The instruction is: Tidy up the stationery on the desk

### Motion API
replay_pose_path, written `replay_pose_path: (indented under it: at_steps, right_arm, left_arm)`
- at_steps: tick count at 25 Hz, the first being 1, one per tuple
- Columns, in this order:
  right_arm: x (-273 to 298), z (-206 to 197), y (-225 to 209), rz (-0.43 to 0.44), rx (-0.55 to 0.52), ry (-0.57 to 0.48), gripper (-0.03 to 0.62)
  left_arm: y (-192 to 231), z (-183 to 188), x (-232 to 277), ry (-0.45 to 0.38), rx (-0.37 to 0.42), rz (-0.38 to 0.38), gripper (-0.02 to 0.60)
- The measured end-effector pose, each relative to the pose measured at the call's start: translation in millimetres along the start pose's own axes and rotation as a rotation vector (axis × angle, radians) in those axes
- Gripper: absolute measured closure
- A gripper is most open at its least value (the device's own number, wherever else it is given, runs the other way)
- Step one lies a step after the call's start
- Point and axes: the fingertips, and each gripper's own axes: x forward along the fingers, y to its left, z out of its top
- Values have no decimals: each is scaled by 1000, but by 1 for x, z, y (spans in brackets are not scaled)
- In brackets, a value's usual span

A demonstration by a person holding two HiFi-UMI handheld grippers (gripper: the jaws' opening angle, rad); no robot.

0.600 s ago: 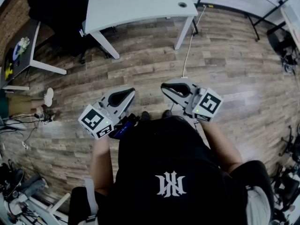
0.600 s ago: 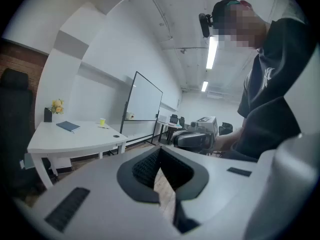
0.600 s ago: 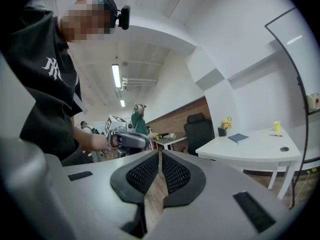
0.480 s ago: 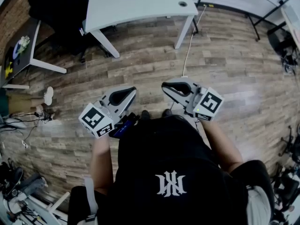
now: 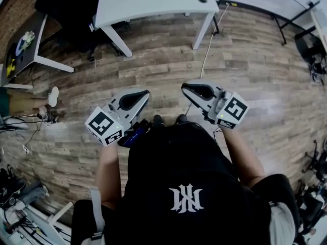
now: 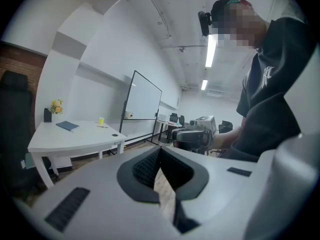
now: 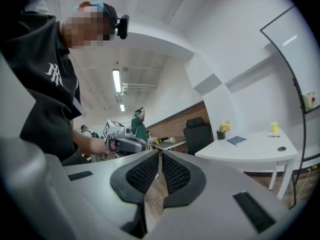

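Note:
The white desk (image 5: 153, 6) stands well ahead of me across the wooden floor. On it lie a blue notebook (image 6: 67, 126) and a small yellow cup (image 6: 101, 121), with a vase of yellow flowers (image 6: 56, 106) at its far end. The same notebook (image 7: 236, 140) and cup (image 7: 274, 127) show in the right gripper view. My left gripper (image 5: 146, 92) and right gripper (image 5: 184, 87) are held at waist height, far from the desk. Both are shut with nothing between the pads, the left gripper's (image 6: 160, 151) tips touching and the right gripper's (image 7: 160, 155) too.
A black office chair (image 5: 61, 4) stands left of the desk. A dark side table (image 5: 23, 50) is at the far left. A white cable (image 5: 209, 40) runs over the floor from the desk. A whiteboard (image 6: 142, 99) stands behind the desk.
The desk has slid up toward the top edge of the head view. Both grippers sit slightly higher in that view and stay shut.

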Motion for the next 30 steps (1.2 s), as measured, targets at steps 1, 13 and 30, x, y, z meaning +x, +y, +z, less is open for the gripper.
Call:
replay_pose_path:
  at_steps: [1, 13, 30]
  right_arm:
    - [-2, -1, 0, -3, -2, 5, 549]
    - [-30, -7, -3, 25, 10, 2, 549]
    - [-69, -18, -24, -19, 83, -63, 549]
  left_arm:
    - [-1, 0, 0, 1, 0, 2, 580]
    - [-23, 0, 18, 12, 14, 23, 580]
    - [-38, 1, 30, 56, 5, 21, 580]
